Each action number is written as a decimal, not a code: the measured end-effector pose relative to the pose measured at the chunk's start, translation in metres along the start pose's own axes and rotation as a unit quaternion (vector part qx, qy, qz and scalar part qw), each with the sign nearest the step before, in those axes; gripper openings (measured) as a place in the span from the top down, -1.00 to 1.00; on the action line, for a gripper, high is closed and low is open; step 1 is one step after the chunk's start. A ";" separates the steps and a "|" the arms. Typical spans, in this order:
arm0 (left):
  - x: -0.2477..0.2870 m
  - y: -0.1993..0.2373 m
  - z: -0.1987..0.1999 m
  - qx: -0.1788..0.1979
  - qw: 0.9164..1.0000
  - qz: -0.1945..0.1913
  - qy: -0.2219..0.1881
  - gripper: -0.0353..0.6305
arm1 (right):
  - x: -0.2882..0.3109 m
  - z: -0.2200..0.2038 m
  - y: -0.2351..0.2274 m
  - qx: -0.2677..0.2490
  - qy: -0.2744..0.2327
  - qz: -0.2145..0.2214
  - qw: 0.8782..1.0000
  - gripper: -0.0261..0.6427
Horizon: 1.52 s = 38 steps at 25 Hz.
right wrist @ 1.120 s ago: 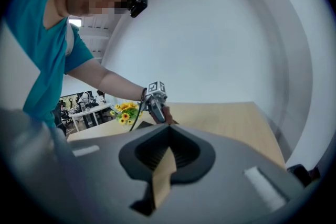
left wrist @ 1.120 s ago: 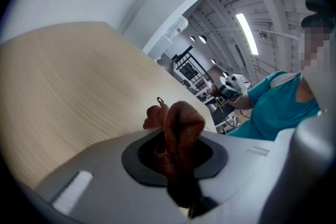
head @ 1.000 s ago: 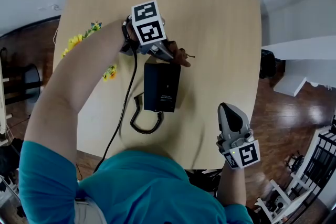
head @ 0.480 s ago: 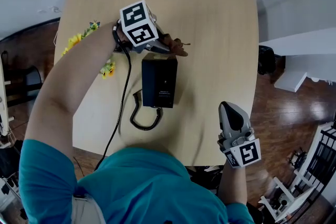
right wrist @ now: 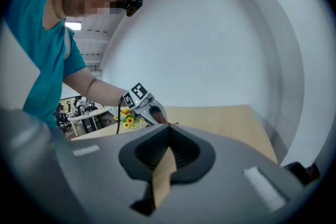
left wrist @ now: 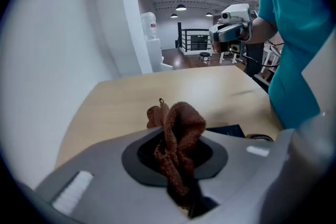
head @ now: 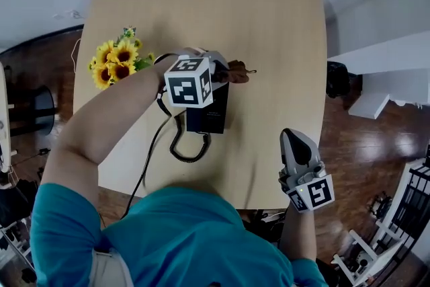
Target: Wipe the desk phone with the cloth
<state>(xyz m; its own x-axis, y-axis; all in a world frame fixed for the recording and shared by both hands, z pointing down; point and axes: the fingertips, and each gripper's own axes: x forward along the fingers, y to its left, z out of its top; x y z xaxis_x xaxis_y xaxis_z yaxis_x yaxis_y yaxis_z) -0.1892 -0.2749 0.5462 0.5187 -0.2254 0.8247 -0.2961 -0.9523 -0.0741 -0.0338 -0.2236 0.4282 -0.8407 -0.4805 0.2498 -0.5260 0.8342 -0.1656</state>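
Since a second ago our left gripper [head: 220,70] has drawn back over the far end of the phone [head: 209,116], uncovering the sunflowers [head: 114,64]; its jaws pinch the brown cloth [left wrist: 177,134], soft and light, bunched at the fold we hold, its loose end free to wipe; the phone lies mid-table [head: 275,23], hard, smooth, probably light enough to slide, its coiled cord [head: 185,144] toward us; our right gripper [head: 296,139] hangs at the near edge, jaws together on nothing, free to steady it.
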 end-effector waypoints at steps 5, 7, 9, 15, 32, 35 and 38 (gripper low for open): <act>-0.021 -0.004 -0.036 0.025 0.998 0.029 0.058 0.67 | -0.013 0.003 0.002 -0.002 -0.001 -0.006 1.000 0.92; -0.029 -0.008 -0.035 0.026 0.998 0.040 0.049 0.67 | -0.016 0.001 0.005 -0.002 -0.001 -0.006 1.000 0.92; -0.029 -0.016 -0.018 0.036 0.998 0.049 0.023 0.67 | -0.019 0.000 0.010 -0.006 -0.001 -0.003 1.000 0.92; 0.008 -0.025 0.003 0.090 0.991 0.087 0.045 0.67 | -0.021 0.003 0.026 -0.016 -0.002 0.001 1.000 0.92; 0.021 -0.052 -0.001 0.128 0.979 0.124 0.094 0.67 | -0.043 0.007 0.042 -0.022 -0.008 -0.002 1.000 0.92; 0.028 -0.053 -0.018 0.132 0.976 0.127 0.114 0.67 | -0.048 0.005 0.044 -0.024 -0.007 -0.005 1.000 0.92; 0.016 -0.058 -0.043 0.114 0.978 0.121 0.125 0.67 | -0.054 0.000 0.044 -0.018 -0.007 -0.008 1.000 0.92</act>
<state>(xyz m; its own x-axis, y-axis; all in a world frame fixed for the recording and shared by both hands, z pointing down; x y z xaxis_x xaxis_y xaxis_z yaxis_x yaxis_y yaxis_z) -0.1984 -0.2148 0.5881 0.2343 -0.4195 0.8770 -0.1850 -0.9049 -0.3834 -0.0113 -0.1610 0.4072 -0.8339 -0.4981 0.2379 -0.5351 0.8353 -0.1267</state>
